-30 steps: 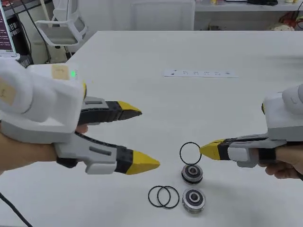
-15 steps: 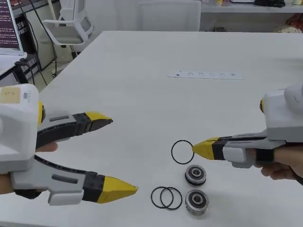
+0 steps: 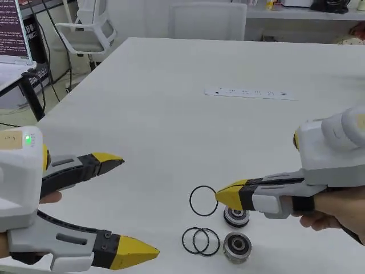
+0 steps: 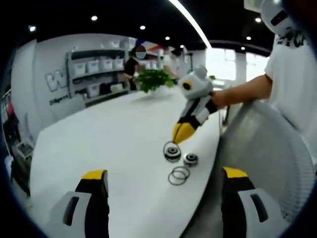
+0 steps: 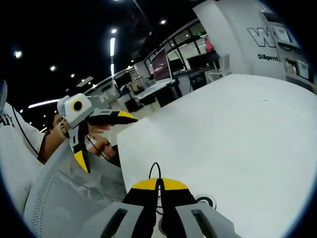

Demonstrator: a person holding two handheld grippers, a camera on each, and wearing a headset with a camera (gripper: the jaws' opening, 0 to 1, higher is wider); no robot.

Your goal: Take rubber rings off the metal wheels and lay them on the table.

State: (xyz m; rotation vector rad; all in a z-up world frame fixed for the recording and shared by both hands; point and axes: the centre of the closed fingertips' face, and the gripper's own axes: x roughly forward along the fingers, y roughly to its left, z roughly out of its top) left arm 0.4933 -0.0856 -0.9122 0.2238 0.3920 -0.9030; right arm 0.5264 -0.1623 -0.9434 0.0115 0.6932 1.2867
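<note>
Now the right tool (image 3: pixel 219 197), clenched on a rubber ring (image 3: pixel 191 201) jutting leftward from its tips, hovers beside the farther wheel (image 3: pixel 235 216) near the near edge of the desk (image 3: pixel 171 103); the left tool (image 3: pixel 140 205), released, sits well apart.

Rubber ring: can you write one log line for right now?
right gripper: shut on rubber ring | left gripper: open, empty | two rings: on table
</note>
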